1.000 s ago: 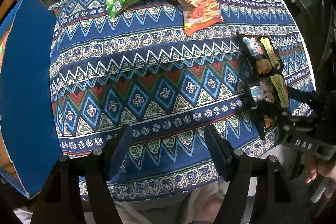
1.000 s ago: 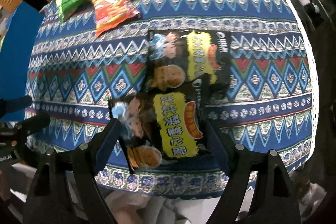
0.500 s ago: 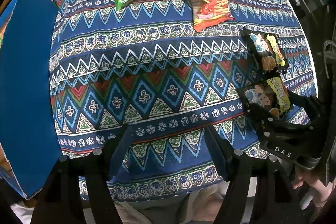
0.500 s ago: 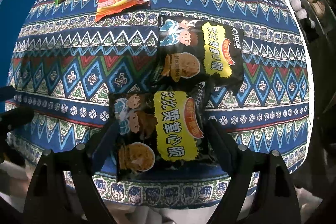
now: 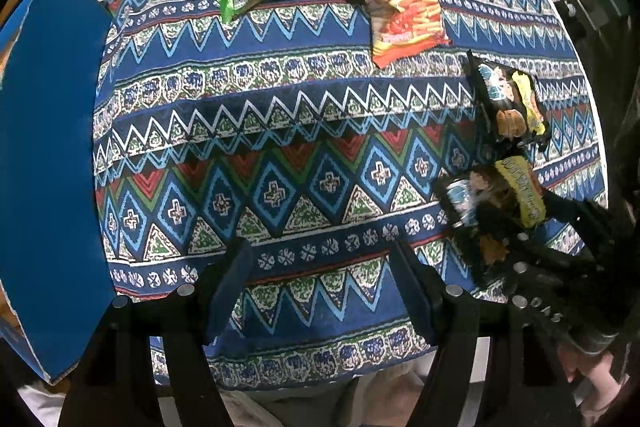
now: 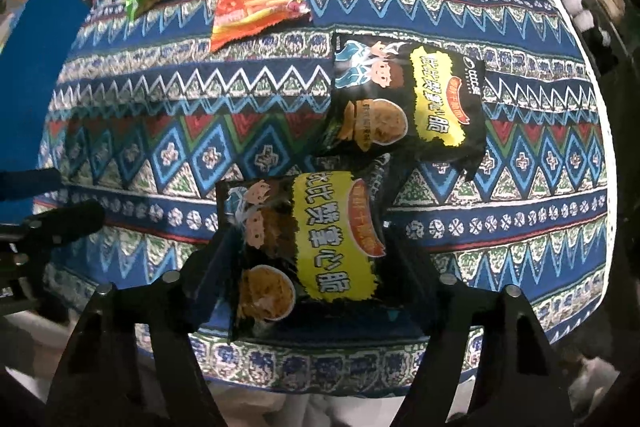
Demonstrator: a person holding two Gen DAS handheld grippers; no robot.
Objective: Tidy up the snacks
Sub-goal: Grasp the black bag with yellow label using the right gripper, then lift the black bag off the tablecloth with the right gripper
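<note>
- The right gripper (image 6: 308, 259) has just been closing; its jaws now pinch the near black snack bag (image 6: 304, 243) by its two side edges, at the near edge of the patterned tablecloth (image 6: 520, 219).
- The bag looks light, soft and crinkly, its contents likely fragile; gripping the sides or a sealed end seems safest.
- Its long axis runs across the jaws, just overlapping a second black bag (image 6: 404, 103).
- The left gripper (image 5: 320, 287) hangs open and empty.

Home: patterned tablecloth (image 5: 280, 131), snacks
</note>
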